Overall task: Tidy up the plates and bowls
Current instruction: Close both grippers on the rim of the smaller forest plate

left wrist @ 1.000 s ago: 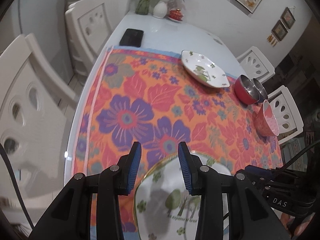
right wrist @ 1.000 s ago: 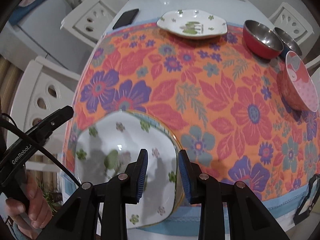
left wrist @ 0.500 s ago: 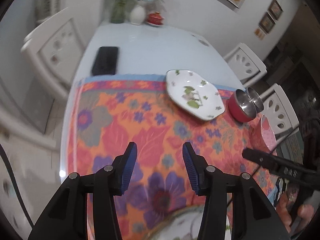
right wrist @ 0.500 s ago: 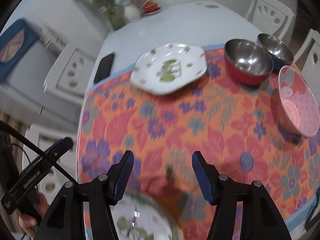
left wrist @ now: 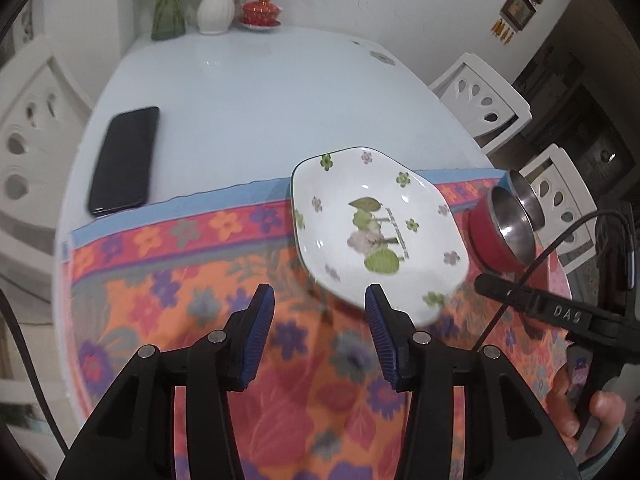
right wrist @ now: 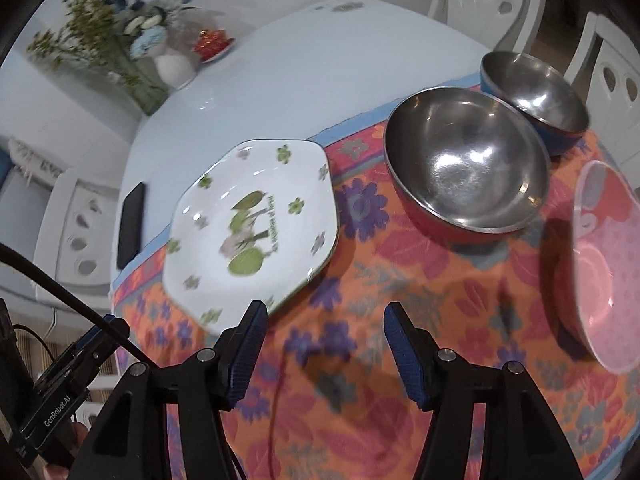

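Observation:
A white hexagonal plate with green leaf print (left wrist: 376,228) lies at the far edge of the flowered tablecloth (left wrist: 192,280); it also shows in the right wrist view (right wrist: 252,228). My left gripper (left wrist: 320,332) is open and empty, just short of the plate's near rim. My right gripper (right wrist: 324,344) is open and empty, right of the plate's near corner. A red steel bowl (right wrist: 468,172), a blue steel bowl (right wrist: 536,96) and a pink bowl (right wrist: 604,260) stand to the right.
A black phone (left wrist: 124,160) lies on the bare white table (left wrist: 256,92) at the left. A vase of flowers (left wrist: 216,4) and a red lidded cup (left wrist: 262,10) stand at the far end. White chairs (left wrist: 484,100) ring the table.
Both grippers have moved forward from the near plate, which has left view, toward the far plate. Both jaws have opened wider.

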